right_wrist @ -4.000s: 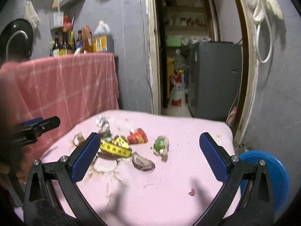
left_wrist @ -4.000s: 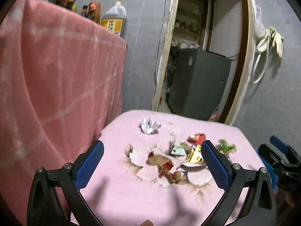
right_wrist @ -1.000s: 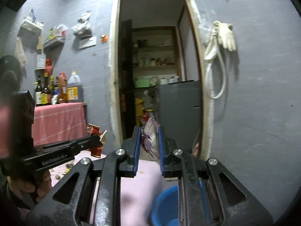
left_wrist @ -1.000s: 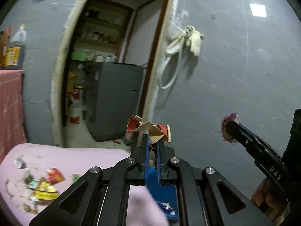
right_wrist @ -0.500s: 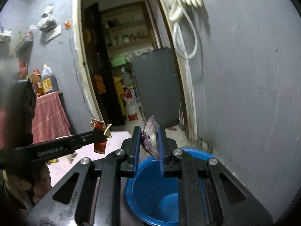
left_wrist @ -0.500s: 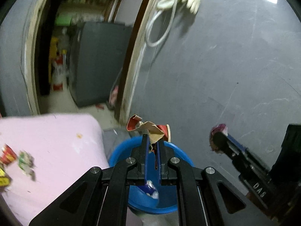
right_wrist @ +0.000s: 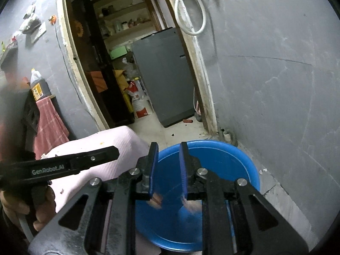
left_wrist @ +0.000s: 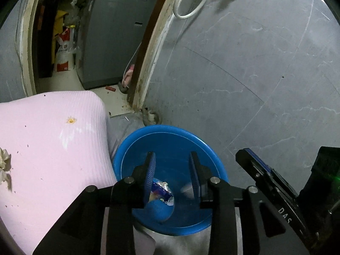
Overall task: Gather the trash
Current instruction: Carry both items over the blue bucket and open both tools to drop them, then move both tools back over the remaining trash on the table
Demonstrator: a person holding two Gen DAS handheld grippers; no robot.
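Left gripper (left_wrist: 172, 175) just opened, empty, over blue bucket (left_wrist: 136, 140) | right gripper (right_wrist: 169, 167) parted, empty, blurred scraps (right_wrist: 156, 199) falling inside | risk: scraps left on pink cloth (left_wrist: 46, 136) get forgotten.

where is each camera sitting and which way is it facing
Left wrist: sits on the left tongs, looking down into the blue basin beside the pink table; own open blue pads show, right tongs at right.
Right wrist: sits on the right tongs, facing basin and doorway; own pads, left tongs and a hand show.
Shared: basin, pink table, grey appliance, white hose.
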